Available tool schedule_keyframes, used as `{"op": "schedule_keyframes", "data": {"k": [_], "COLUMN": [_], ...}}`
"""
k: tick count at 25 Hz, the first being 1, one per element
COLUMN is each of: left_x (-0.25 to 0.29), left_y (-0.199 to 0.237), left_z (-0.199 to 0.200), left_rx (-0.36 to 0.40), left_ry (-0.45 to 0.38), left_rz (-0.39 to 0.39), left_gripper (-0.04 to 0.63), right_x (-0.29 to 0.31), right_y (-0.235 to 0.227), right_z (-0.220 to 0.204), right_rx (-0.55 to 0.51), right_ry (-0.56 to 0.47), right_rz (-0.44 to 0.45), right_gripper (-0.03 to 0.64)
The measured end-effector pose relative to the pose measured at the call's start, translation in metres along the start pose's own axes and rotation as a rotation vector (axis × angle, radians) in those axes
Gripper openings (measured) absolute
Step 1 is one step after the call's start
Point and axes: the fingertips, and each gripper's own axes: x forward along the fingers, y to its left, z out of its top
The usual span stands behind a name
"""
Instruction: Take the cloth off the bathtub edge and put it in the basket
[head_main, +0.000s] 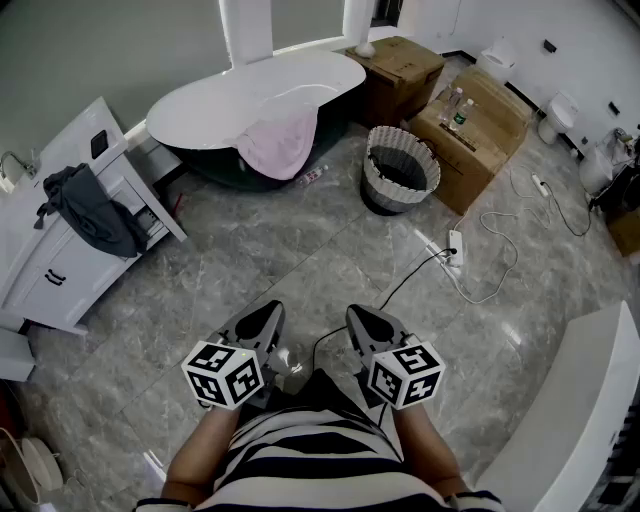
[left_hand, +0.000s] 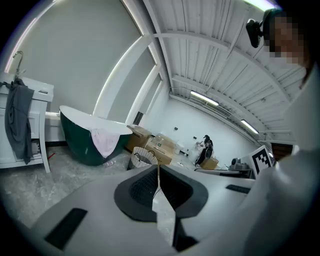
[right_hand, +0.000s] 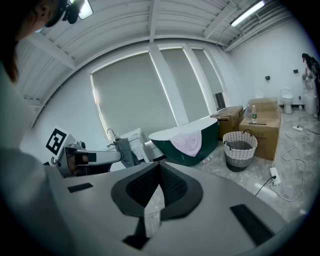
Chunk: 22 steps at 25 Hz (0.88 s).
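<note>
A pink cloth (head_main: 278, 140) hangs over the near edge of the dark green, white-topped bathtub (head_main: 220, 98) at the far side of the room. The same cloth (left_hand: 104, 140) shows in the left gripper view and the cloth (right_hand: 187, 141) in the right gripper view. A woven basket (head_main: 400, 170) stands on the floor to the tub's right; the basket (right_hand: 239, 149) looks empty. My left gripper (head_main: 268, 318) and right gripper (head_main: 360, 318) are close to my body, far from the tub, both shut with nothing between the jaws.
A white cabinet (head_main: 60, 230) with a grey garment (head_main: 92, 212) draped on it stands at the left. Cardboard boxes (head_main: 470, 125) sit behind the basket. A power strip (head_main: 455, 248) and cables lie on the marble floor. A white counter (head_main: 570, 420) is at my right.
</note>
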Motion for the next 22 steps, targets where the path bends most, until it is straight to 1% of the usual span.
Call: {"op": "schedule_keyframes", "data": {"k": [6, 8, 11, 13, 15, 19, 22], "left_x": [0.010, 0.009, 0.005, 0.006, 0.008, 0.019, 0.033], "left_y": [-0.014, -0.015, -0.010, -0.006, -0.003, 0.004, 0.018], "left_z": [-0.005, -0.005, -0.008, -0.010, -0.010, -0.007, -0.003], "left_rx": [0.002, -0.005, -0.015, -0.028, -0.034, -0.015, -0.005], "left_ry": [-0.010, -0.019, -0.027, -0.030, -0.033, -0.032, -0.017], "left_rz": [0.010, 0.014, 0.029, 0.033, 0.025, 0.025, 0.028], "left_gripper": [0.025, 0.025, 0.025, 0.025, 0.025, 0.025, 0.025], "right_x": [-0.009, -0.007, -0.003, 0.000, 0.004, 0.015, 0.031], "right_y": [-0.014, -0.017, -0.014, -0.012, -0.013, -0.020, -0.027], "right_z": [-0.002, -0.003, -0.006, -0.009, -0.011, -0.009, -0.007], "right_rx": [-0.035, -0.020, 0.021, 0.015, 0.009, 0.033, 0.035], "right_ry": [0.004, -0.001, -0.005, 0.009, 0.022, 0.034, 0.049], "right_rz": [0.010, 0.025, 0.075, 0.093, 0.096, 0.100, 0.095], "right_gripper": [0.026, 0.025, 0.025, 0.026, 0.026, 0.026, 0.026]}}
